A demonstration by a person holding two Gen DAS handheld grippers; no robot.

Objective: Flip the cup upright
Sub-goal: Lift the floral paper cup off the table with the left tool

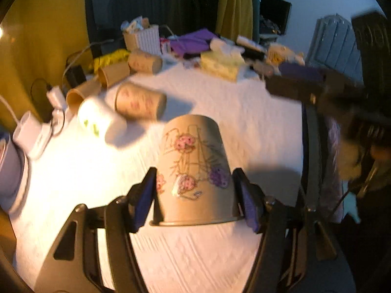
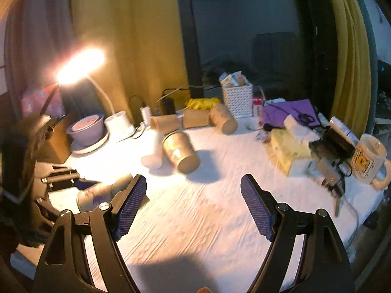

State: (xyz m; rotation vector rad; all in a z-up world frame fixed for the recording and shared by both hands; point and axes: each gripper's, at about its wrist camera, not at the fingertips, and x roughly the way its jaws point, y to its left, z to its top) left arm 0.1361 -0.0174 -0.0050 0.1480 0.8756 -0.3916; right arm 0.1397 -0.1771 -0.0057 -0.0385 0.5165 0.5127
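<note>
Dim room, yellow curtains (image 2: 122,48) and a dark window behind; bench (image 1: 244,122) covered with a white textured cloth, lit by a desk lamp (image 2: 80,66) at the far left in the right wrist view.

Left tongs (image 1: 195,195) pinching the paper cup (image 1: 193,168) between the blue pads, one pad on each side of the wall near the rim. Cup is upside down: wide rim at the bottom nearest the camera, closed base pointing up and away. Cartoon print on its side. Whether the rim touches the cloth or sits just above it, cannot tell. In the right wrist view the same cup (image 2: 102,193) shows blurred at lower left, partly hidden behind the left finger of the right tongs.

Right tongs (image 2: 193,202) spread wide, nothing between the pads, hovering over bare cloth, well apart from the cup. They appear blurred at the right edge of the left wrist view (image 1: 317,92).

Other paper cups lie on their sides further back: a printed one (image 1: 140,101), a white one (image 1: 100,119) just beside it. White woven basket (image 2: 237,100), tissue box (image 2: 288,151), white mug (image 2: 369,156) and purple cloth (image 2: 293,109) crowd the far edge.
</note>
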